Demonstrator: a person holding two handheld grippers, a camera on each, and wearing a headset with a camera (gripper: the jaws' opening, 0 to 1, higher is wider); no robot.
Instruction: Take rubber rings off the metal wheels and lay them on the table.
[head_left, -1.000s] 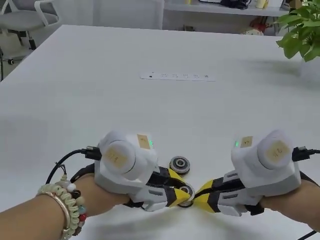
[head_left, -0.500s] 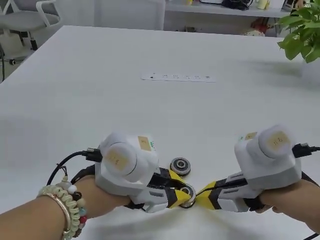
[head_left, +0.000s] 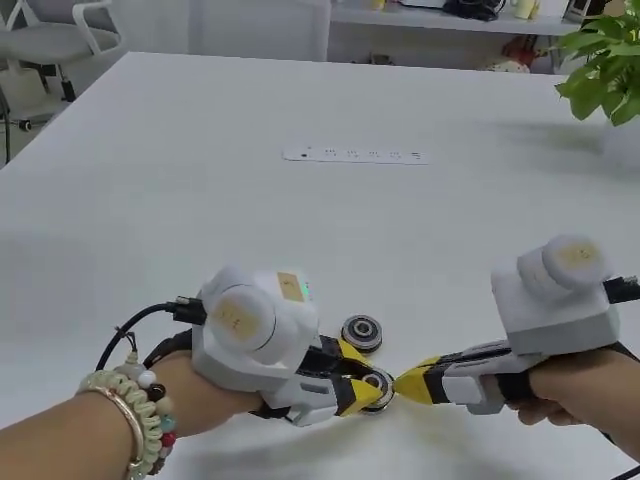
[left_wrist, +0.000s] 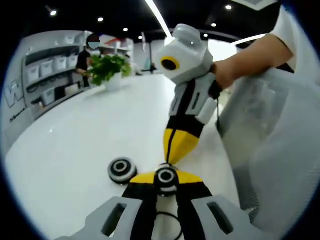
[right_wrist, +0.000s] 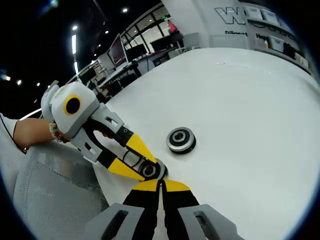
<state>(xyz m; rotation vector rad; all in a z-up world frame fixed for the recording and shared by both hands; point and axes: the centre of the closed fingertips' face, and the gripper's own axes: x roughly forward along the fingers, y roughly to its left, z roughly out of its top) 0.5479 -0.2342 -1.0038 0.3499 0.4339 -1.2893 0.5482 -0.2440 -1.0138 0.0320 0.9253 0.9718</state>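
Action sat low at the near edge of the desk (head_left: 200, 200). The left hand-held gripper (head_left: 372, 388) was clamped on a metal wheel (left_wrist: 166, 177), its yellow jaws squeezing it from both sides. By my read that made a steady vice, so the other tool could work the rim. The right hand-held gripper (head_left: 402, 384) came in nose to nose, jaws pressed together with no gap and tips touching the wheel's edge. Whether they had any rubber pinched between them, I could not tell. The held wheel looked like a small bearing: bright steel hub, concentric rings, a dark band outside.

Just beyond, a second wheel (head_left: 361, 332) lay flat on the desk, near the left jaws but apart from them. Its black rubber ring (right_wrist: 180, 149) sat round the rim, matte against shiny metal, so that one looked untouched. Farther out came smooth white desk, then a flat white power strip (head_left: 355, 154), and a leafy green plant (head_left: 605, 60) at the far right corner.
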